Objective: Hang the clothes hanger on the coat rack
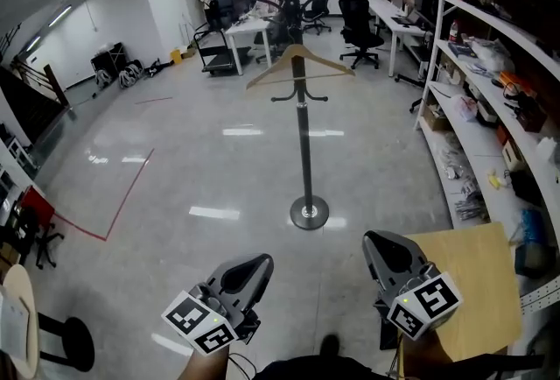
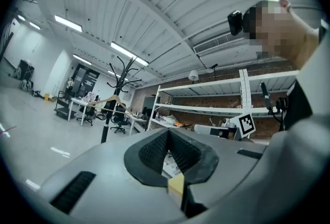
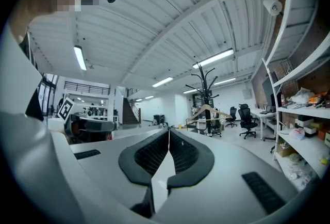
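**Both hand-held grippers shut and empty, hanger already up on the rack**

My left hand-held gripper (image 2: 168, 134) has its ribbed pads pressed together with nothing between them. The right hand-held gripper (image 3: 168, 132) is the same: jaws together, no load. In the head view I hold both low and close to my body, pointing level across the room. I judge that to be a resting carry, since neither has anything to hold and neither is near anything to grasp.

Further out, the wooden clothes hanger (image 1: 300, 60) is on the coat rack (image 1: 304, 133). It sits high on the pole under the curved arms, its shoulders spread evenly to both sides and roughly level. That even sit suggests its hook bears the weight properly and is not caught on one edge, though the hook is too small here for me to see where it catches.

The rack stands alone on the glossy floor (image 1: 175, 168), its round base well clear of the shelves (image 1: 490, 89) along my right. A pale wooden worktop (image 1: 472, 273) lies just beside my right gripper.

From how things lie, I take the hanging as done, with the grippers well apart from the rack.
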Tool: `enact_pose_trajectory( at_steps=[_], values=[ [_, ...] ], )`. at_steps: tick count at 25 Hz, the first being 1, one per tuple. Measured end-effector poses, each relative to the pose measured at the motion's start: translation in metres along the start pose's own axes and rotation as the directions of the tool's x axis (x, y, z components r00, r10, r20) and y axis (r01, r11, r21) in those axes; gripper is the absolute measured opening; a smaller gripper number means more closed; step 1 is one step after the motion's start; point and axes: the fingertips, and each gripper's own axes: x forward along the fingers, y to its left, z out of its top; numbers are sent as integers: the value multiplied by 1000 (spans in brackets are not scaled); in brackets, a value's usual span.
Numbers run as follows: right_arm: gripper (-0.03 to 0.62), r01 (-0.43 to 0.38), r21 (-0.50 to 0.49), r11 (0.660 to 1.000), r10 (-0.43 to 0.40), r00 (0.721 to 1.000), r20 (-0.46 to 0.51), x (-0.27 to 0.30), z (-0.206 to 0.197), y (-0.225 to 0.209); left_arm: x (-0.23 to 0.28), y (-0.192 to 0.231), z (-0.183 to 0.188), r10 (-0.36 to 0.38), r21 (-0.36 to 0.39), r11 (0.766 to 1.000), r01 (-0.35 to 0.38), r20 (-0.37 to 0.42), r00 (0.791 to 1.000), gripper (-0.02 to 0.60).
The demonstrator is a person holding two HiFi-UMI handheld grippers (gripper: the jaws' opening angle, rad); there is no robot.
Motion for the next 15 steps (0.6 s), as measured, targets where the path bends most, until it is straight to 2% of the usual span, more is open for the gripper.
enact_pose_trajectory(
  at_steps=[3,15],
  values=[
    [8,14,-5,1000,-14,1000,3,-11,-1,23,-21,-10,-3,-2,50,999,2,-10,1000,0],
    [8,118,-4,993,-118,990,-82,-68,-28,158,-159,-27,-28,-72,-64,995,72,-6,997,0]
  ],
)
